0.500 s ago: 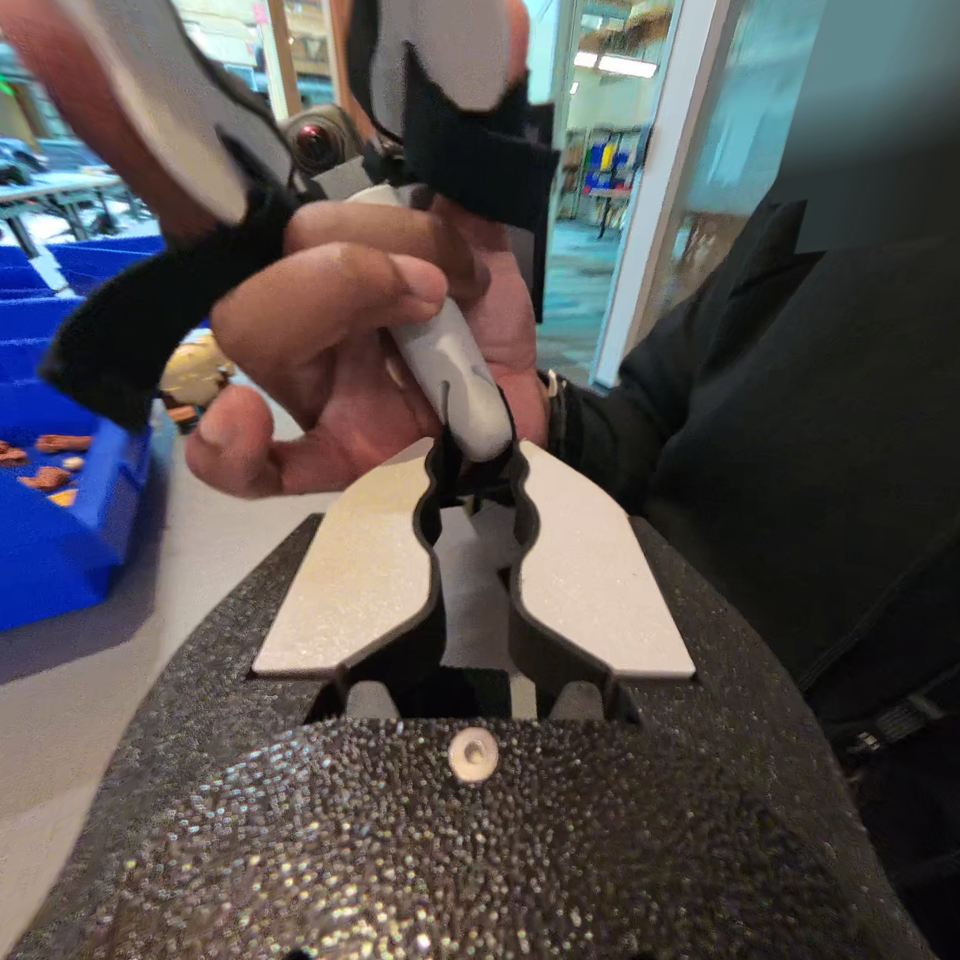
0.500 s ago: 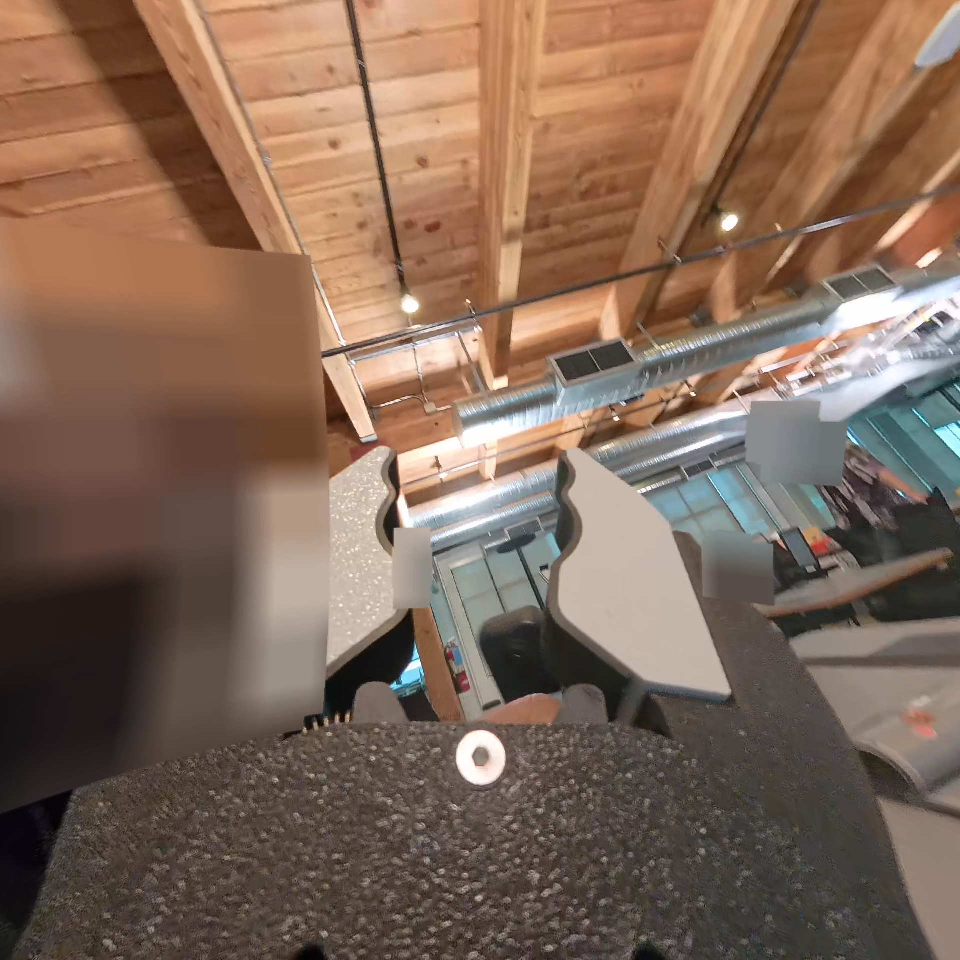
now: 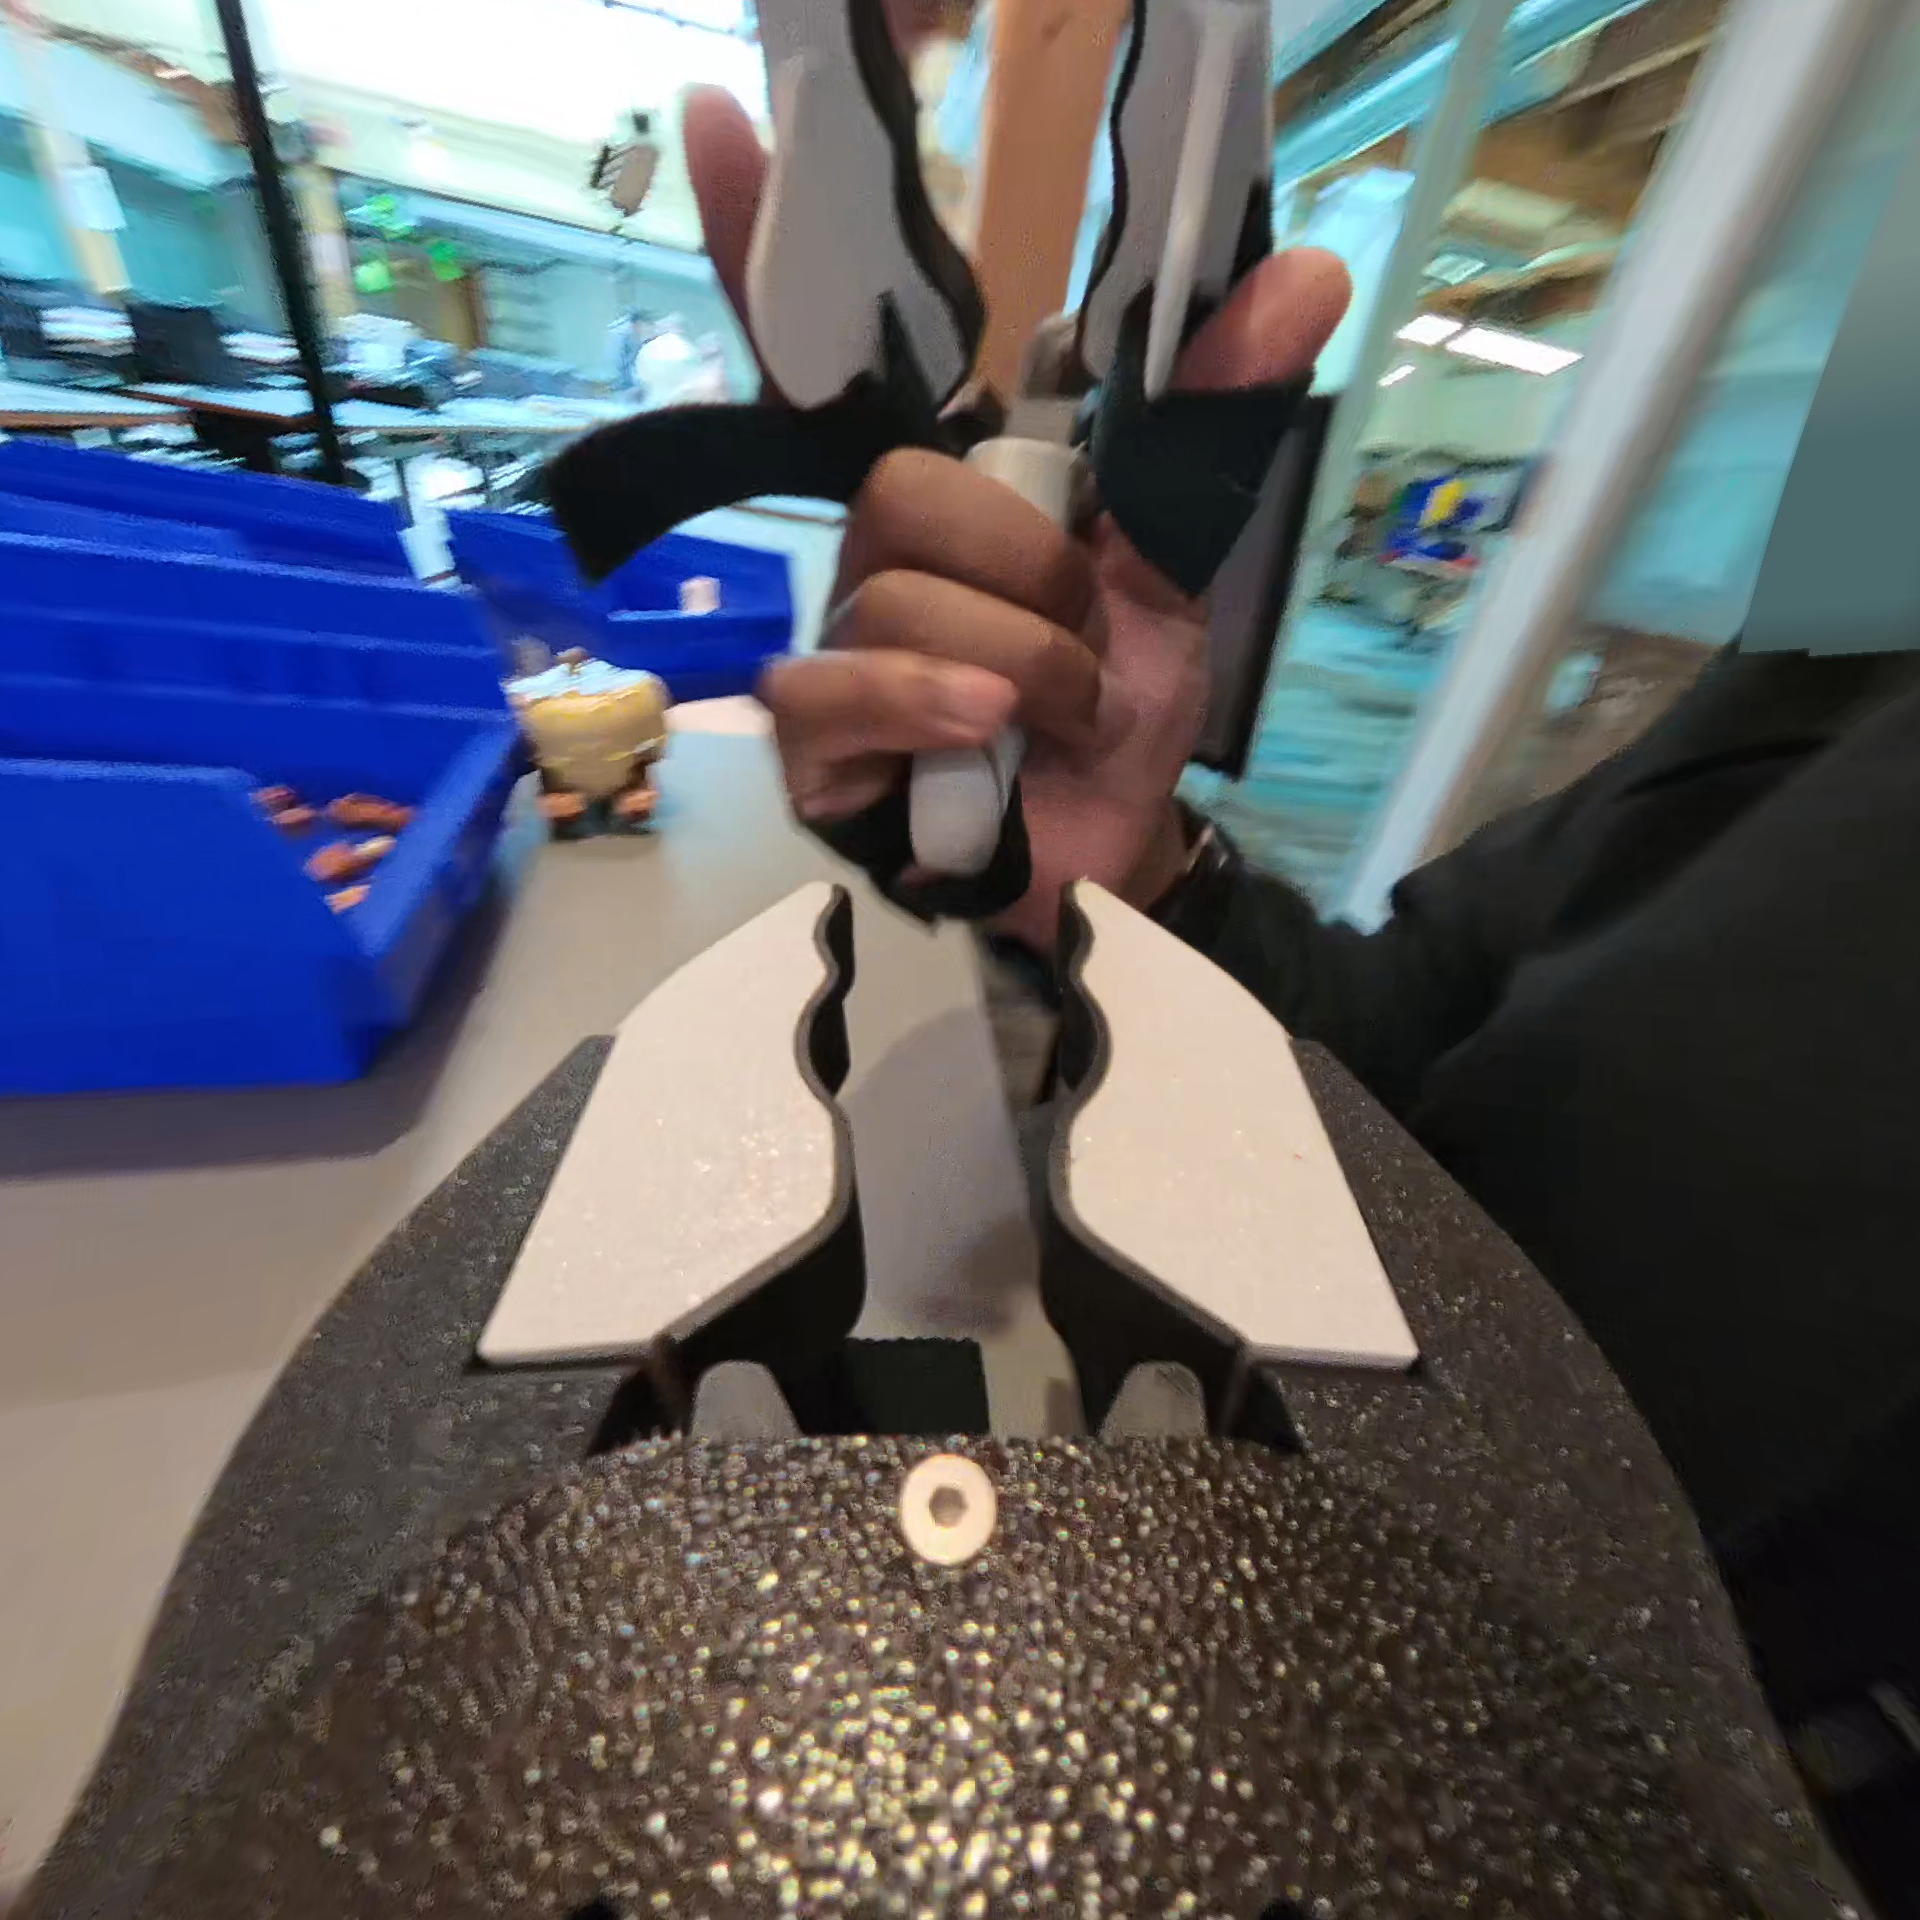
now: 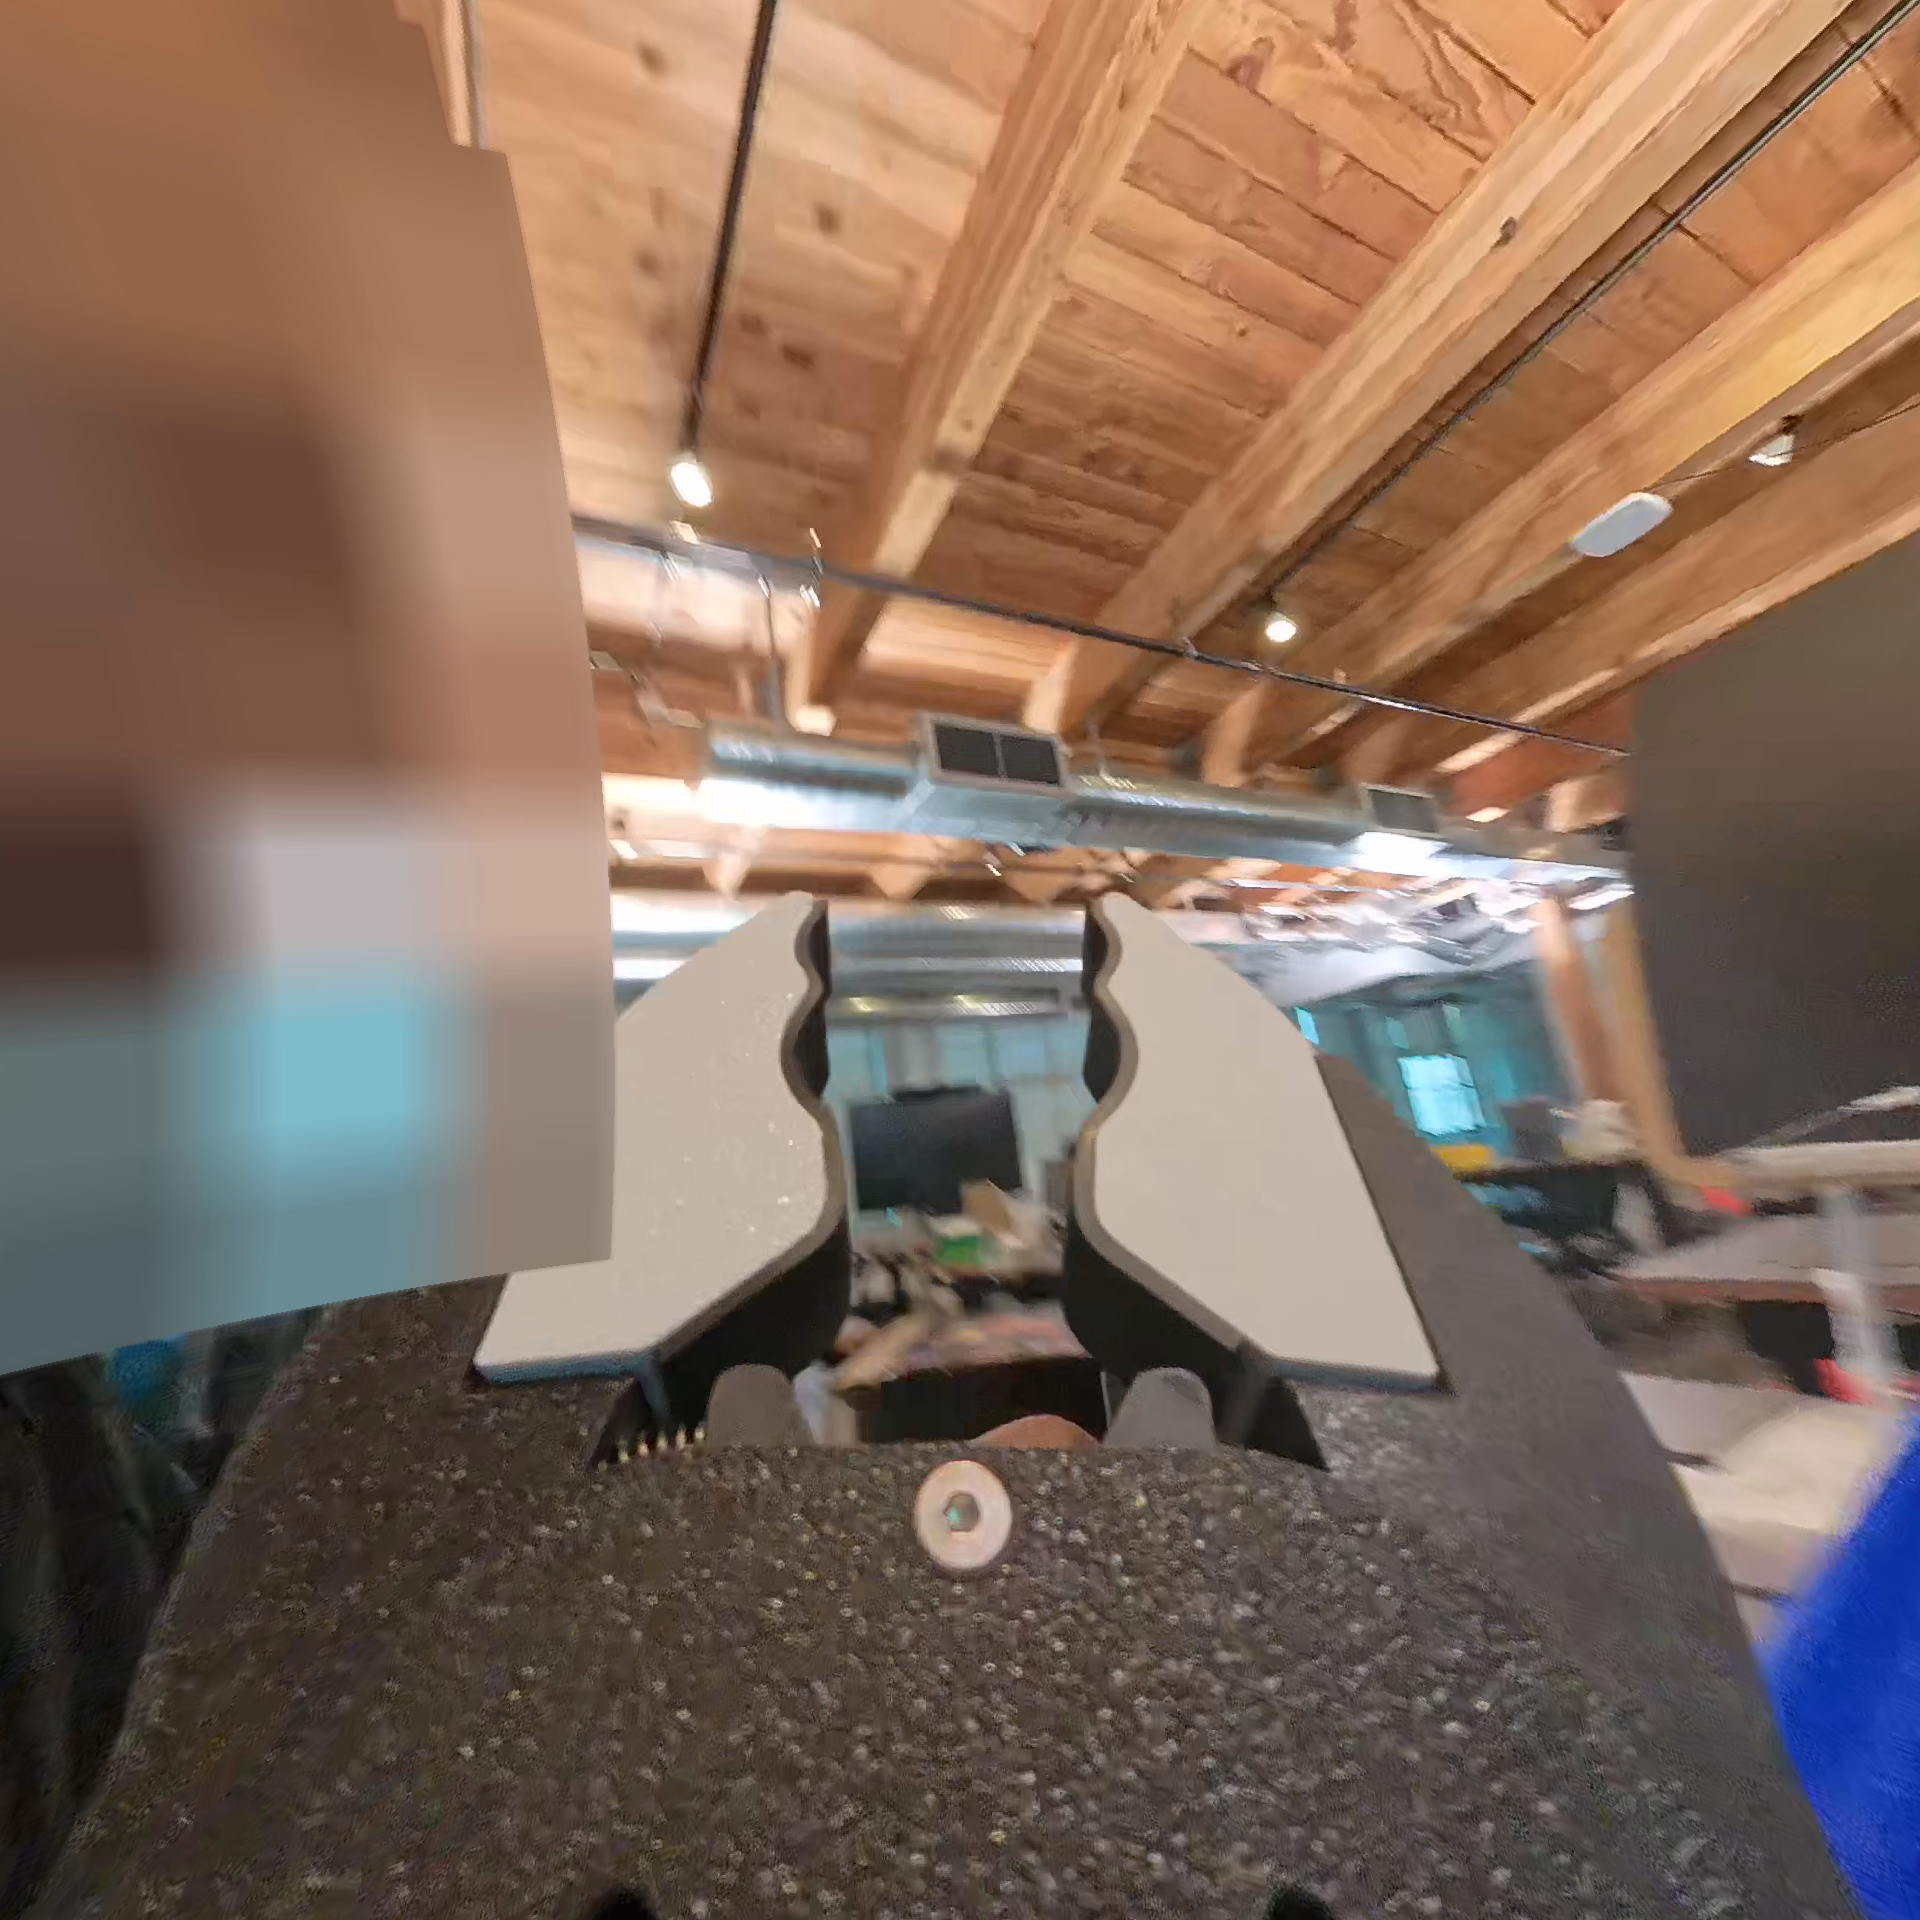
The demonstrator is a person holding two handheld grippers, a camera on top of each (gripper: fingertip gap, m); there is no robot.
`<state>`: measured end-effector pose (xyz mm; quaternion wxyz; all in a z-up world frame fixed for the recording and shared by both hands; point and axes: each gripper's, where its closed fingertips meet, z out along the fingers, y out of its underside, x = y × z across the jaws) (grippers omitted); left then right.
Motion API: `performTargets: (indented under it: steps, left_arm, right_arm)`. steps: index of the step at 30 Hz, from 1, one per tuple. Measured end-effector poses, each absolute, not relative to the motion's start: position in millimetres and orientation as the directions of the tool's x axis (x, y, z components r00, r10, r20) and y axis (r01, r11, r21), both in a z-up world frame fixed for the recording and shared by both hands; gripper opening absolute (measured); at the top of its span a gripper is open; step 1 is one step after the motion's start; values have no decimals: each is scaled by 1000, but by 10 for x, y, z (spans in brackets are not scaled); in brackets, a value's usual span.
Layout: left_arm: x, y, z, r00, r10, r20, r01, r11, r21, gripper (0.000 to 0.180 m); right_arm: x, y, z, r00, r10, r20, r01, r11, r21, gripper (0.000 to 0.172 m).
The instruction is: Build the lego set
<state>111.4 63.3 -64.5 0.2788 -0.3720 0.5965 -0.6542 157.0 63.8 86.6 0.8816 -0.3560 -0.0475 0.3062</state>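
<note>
Left gripper (image 3: 951, 914) jaws apart, nothing held; hand (image 3: 997, 644) with grey handle (image 3: 956, 821) just beyond tips, no contact. Right gripper (image 4: 954, 914) jaws apart, bare, aimed at ceiling duct (image 4: 987, 795). Blue bin (image 3: 208, 894) left of hand.

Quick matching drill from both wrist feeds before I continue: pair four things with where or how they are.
1. left gripper
2. right gripper
3. blue bin
4. yellow figure

a. holds small brown pieces
b. tilted up toward a wooden ceiling
c. standing on the grey table beside the bins
d. open, just below a hand gripping a handle

Pairs: 1-d, 2-b, 3-a, 4-c
</note>
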Motion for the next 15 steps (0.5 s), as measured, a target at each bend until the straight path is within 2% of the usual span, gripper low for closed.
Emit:
performTargets:
  steps: [1, 3, 5, 8, 10, 12, 15]
  left_arm:
    - [1070, 752, -692, -507, -854, 121, -94, -85, -992, 37]
    - [927, 1024, -808, -382, -924, 29, -138, 26, -990, 37]
    - [742, 1272, -932, -288, -957, -36, -203, 98, -974, 37]
    - [485, 1533, -1130, -204, -977, -64, -306, 126, -944, 37]
    - [377, 1714, -1245, -132, -987, -92, -372, 135, -918, 37]
    - [326, 1816, -1294, -102, -987, -122, -403, 153, -902, 37]
    - [334, 1900, -1314, -86, -988, -128, -412, 152, -898, 36]
  right_arm:
    - [1626, 678, 806, 846, 524, -104, -431, 555, -711, 42]
    - [1768, 814, 604, 913, 405, -42, -252, 484, -838, 37]
    - [1951, 971, 299, 958, 285, 40, -61, 334, -941, 30]
    - [2081, 1146, -275, 959, 260, 114, 109, 34, -993, 29]
    - [2085, 1218, -697, 945, 291, 146, 202, -174, -964, 26]
    - [2196, 1254, -1072, 934, 278, 223, 314, -346, -884, 18]
    - [2472, 1276, -1378, 932, 217, 291, 363, -507, -782, 11]
